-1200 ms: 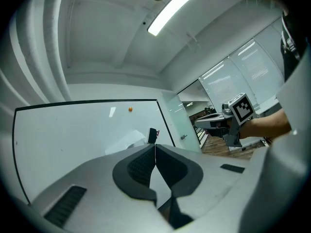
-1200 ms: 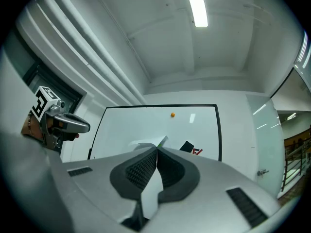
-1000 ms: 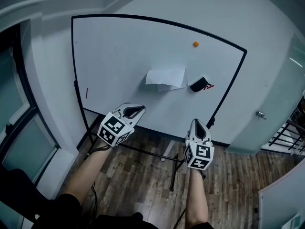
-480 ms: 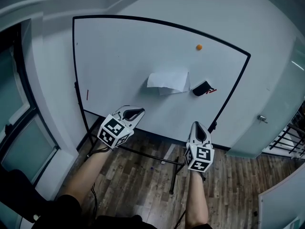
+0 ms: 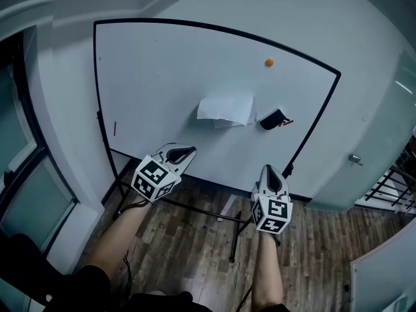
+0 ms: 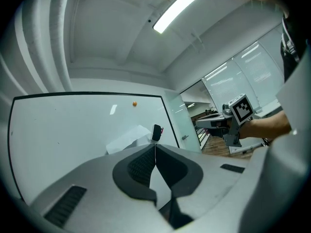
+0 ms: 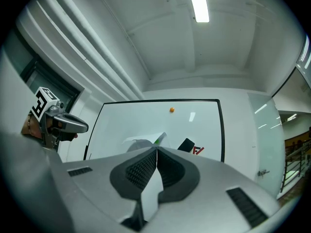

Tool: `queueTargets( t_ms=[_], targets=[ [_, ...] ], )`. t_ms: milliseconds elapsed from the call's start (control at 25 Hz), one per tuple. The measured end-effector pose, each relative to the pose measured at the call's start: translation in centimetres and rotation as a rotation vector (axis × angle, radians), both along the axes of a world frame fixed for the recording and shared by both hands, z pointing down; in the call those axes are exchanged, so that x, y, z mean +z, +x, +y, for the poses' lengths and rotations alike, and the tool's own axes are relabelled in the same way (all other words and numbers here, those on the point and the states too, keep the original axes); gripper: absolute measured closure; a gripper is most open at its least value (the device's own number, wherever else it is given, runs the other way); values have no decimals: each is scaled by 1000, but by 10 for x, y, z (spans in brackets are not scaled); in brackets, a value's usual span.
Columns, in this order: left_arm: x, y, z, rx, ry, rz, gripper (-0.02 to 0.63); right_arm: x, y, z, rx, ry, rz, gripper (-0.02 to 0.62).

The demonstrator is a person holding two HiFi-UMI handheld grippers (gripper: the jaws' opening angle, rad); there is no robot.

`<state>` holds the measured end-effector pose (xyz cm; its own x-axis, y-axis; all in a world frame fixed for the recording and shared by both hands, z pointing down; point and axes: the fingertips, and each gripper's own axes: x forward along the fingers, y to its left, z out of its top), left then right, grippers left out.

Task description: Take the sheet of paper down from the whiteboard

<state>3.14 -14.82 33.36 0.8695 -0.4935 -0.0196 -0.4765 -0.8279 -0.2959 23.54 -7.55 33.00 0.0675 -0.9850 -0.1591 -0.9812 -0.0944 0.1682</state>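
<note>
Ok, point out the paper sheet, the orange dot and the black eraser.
paper sheet [image 5: 226, 107], head view, middle of the sheet
orange dot [image 5: 269, 62], head view, its centre
black eraser [image 5: 272, 118], head view, middle of its body

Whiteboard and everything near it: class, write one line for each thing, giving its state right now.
Whiteboard: upright on its stand.
Sheet of paper: up on the board, creased, touched by neither gripper.
Eraser: stuck to the board, tilted, right of the paper.
Orange magnet: on the board, holding nothing.
Left gripper: shut, empty, short of the board.
Right gripper: shut, empty, short of the board.
</note>
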Motion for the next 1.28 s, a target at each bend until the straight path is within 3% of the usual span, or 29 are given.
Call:
queueTargets(
  t_ms=[200,360,640,1280],
  targets=[
    [7,6,-5,14,-58,47,584,2,13,1,11,0,-60,571],
    [11,11,-17,17,-92,74,584,3,14,-9,22,-21,-42,571],
    [8,24,-42,50,-97,43,584,2,3,-44,28,-55,-9,571],
    [20,46,-127,117,-83,-13,584,26,9,-119,94,-87,-88,571]
  ],
)
